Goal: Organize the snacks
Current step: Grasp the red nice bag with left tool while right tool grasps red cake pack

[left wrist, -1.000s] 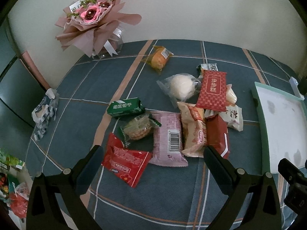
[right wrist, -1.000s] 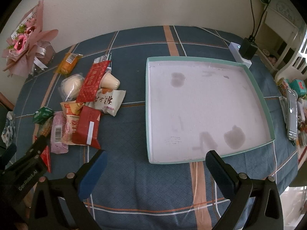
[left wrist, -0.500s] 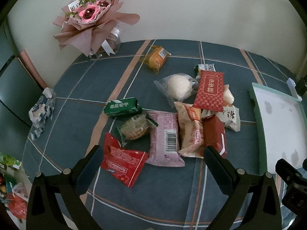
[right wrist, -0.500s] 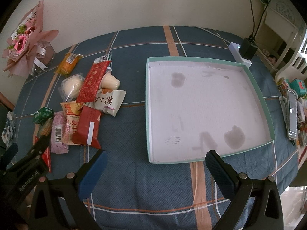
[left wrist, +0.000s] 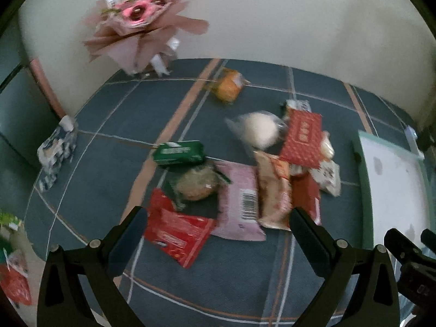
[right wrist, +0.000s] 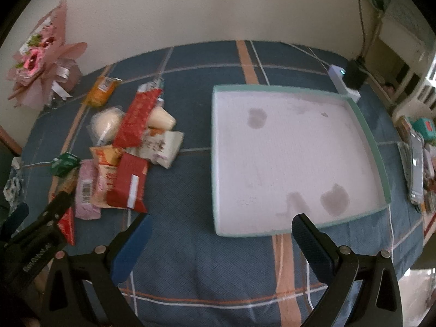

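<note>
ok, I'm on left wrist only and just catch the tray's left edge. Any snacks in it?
Observer: None. The right wrist view shows the whole tray, and its white floor has only a few dark stains.
Operator: Right gripper state?
Observer: The right gripper is open and holds nothing. It points at the tray's near edge.
Operator: Anything behind the tray?
Observer: A white power strip lies at its far right corner, with a black adapter plugged in.
</note>
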`<move>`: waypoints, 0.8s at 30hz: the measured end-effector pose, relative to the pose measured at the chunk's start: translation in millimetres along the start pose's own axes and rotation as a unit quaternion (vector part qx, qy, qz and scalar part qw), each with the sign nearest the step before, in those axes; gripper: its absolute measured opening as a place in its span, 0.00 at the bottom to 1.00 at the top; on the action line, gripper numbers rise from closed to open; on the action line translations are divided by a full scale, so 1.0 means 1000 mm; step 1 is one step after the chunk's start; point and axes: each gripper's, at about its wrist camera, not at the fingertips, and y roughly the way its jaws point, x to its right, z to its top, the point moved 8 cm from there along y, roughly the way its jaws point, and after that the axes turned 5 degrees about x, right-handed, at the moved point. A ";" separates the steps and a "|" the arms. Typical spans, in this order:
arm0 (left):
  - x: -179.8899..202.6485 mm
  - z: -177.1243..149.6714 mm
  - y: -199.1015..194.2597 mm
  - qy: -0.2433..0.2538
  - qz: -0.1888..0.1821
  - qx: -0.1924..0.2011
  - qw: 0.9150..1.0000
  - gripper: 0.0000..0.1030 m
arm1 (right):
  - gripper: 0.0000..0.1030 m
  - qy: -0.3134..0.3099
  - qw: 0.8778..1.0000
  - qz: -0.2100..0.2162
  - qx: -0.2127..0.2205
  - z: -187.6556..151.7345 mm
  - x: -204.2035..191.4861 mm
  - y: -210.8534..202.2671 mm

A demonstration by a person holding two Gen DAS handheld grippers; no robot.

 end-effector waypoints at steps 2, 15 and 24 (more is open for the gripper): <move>-0.010 0.001 0.002 -0.015 0.001 -0.004 1.000 1.00 | 1.00 -0.006 1.000 0.016 0.004 0.004 -0.010 -0.001; -0.062 -0.003 0.033 -0.088 -0.005 -0.052 0.995 1.00 | 1.00 -0.009 0.998 0.066 -0.015 0.016 -0.060 0.028; -0.075 -0.029 0.067 -0.139 -0.020 -0.114 0.983 1.00 | 0.98 -0.013 0.996 0.079 -0.031 0.022 -0.082 0.060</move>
